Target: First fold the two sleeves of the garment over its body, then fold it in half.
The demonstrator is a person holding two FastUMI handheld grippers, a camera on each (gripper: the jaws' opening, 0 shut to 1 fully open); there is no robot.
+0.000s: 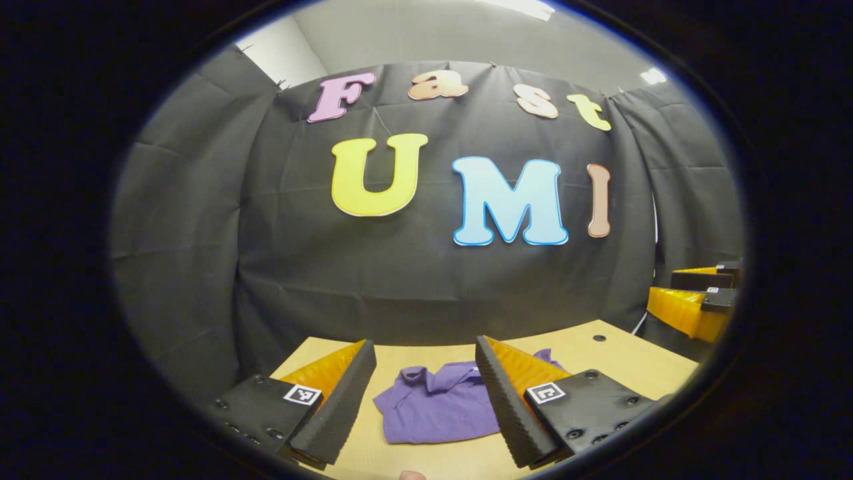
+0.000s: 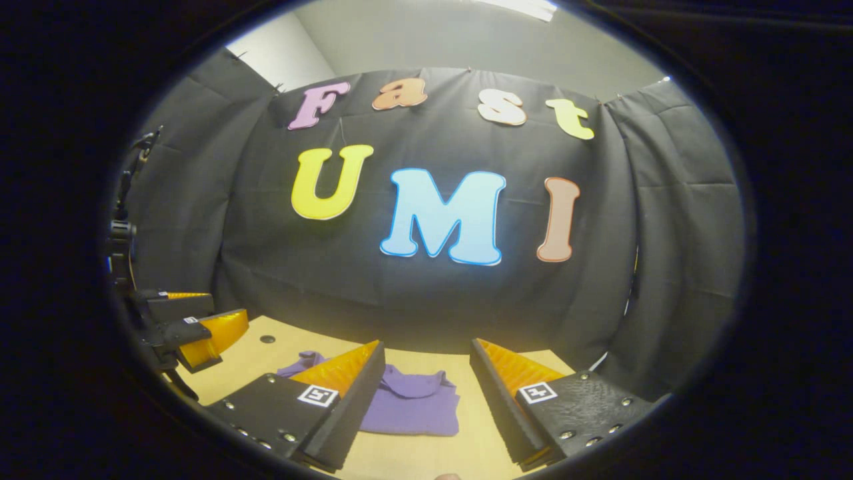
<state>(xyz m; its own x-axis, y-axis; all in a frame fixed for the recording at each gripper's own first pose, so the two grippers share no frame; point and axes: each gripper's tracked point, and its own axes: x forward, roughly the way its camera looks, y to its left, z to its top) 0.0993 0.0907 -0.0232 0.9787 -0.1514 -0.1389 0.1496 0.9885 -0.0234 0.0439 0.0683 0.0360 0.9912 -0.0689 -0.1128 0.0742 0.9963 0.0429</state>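
A purple collared garment (image 1: pixel 436 403) lies folded into a compact bundle on the tan table (image 1: pixel 620 363), its collar toward the far side. My left gripper (image 1: pixel 422 357) hovers above and in front of it, open, with nothing between its fingers. In the right gripper view the same garment (image 2: pixel 410 400) lies below and between the fingers of my right gripper (image 2: pixel 426 352), which is also open and holds nothing. Each gripper shows in the other's view as well: the right gripper (image 1: pixel 696 293) at the right edge, the left gripper (image 2: pixel 196 319) at the left edge.
The black cloth wall (image 1: pixel 413 280) stands just behind the table's far edge. Small dark holes (image 1: pixel 599 338) dot the tabletop. Bare table (image 2: pixel 480 427) lies right of the garment. A camera stand (image 2: pixel 123 227) rises at the far left.
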